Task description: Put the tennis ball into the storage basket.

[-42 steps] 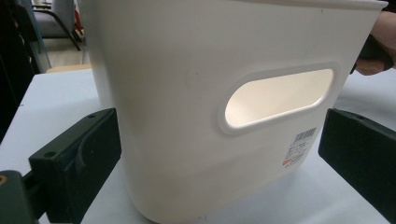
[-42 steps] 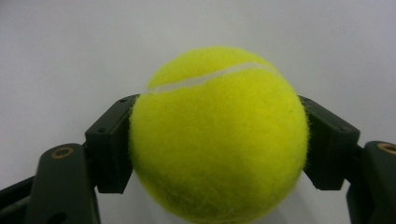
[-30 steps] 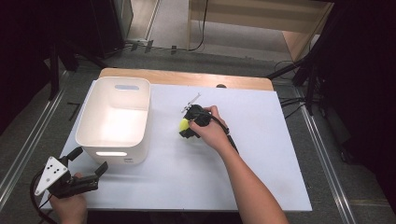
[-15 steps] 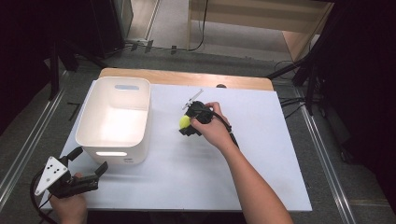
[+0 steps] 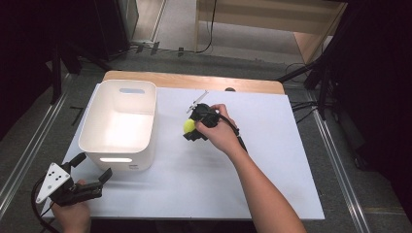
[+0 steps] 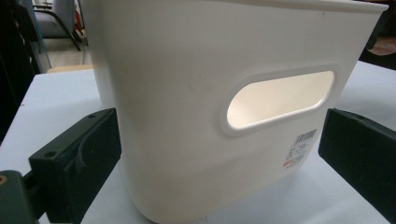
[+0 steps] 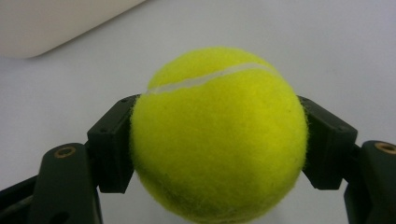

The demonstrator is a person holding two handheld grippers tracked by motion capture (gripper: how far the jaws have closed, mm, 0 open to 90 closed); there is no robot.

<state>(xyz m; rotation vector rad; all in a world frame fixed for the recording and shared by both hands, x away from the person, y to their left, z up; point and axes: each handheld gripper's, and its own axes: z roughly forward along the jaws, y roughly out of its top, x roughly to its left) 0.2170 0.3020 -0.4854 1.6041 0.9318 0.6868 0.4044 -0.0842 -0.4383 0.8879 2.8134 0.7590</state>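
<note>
White sheet covers the table (image 5: pixel 272 184), wooden edge showing along the far side, dark floor and cables around it.

High view: I see the white bin (image 5: pixel 120 125) on the left half of the sheet, upright, handle slots in its near and far walls. My right gripper (image 5: pixel 190 127) sits mid-table, just right of the bin but apart from it, with the right hand (image 5: pixel 218 133) wrapped over it. Tennis ball (image 5: pixel 188 126) is a yellow spot at the gripper's tip, between the jaws. Can't tell from here if the ball rests on the sheet or is off it. Left gripper (image 5: pixel 92 170) is at the near left corner, below the bin, jaws spread and pointing toward the bin's near wall, grey plate on top, left hand (image 5: pixel 72 216) under it.

Left gripper view: jaws wide apart, nothing between them. Bin (image 6: pixel 224 102) stands right ahead, handle slot and a barcode sticker (image 6: pixel 301 149) at lower right facing me.

Right gripper view: both jaws pressed against the sides of the tennis ball (image 7: pixel 219 135), white seam across its top. Clamped firmly on it. Corner of the bin (image 7: pixel 51 23) is top left, white sheet behind.
</note>
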